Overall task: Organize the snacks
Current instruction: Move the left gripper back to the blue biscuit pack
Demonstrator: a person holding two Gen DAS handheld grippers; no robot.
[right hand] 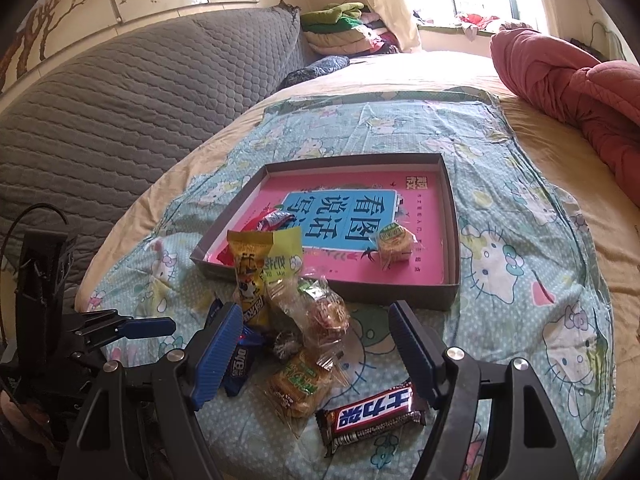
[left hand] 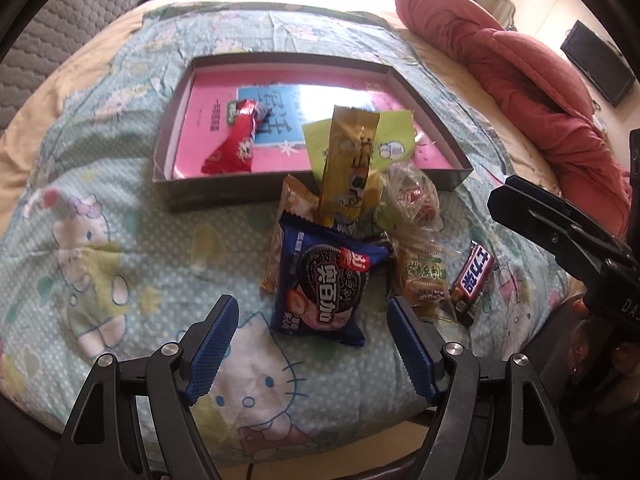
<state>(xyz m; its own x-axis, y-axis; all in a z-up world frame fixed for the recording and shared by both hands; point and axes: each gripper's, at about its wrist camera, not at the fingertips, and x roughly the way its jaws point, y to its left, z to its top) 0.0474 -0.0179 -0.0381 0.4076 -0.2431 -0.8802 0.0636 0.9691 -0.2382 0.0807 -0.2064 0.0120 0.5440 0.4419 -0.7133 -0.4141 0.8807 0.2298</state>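
Both hand-held grippers, left (left hand: 312, 354) and right (right hand: 316, 356), hang released over the snack pile (left hand: 344, 248), probably so they can load the box (left hand: 172, 188).

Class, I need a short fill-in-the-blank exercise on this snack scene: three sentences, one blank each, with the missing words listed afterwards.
1. The red candy wrapper lies inside the grey ____.
2. The blue Oreo packet lies in front of the left tongs, whose jaws stand ____.
3. The Snickers bar rests on the Hello Kitty sheet, ____ the box.

Missing words: box; open; outside
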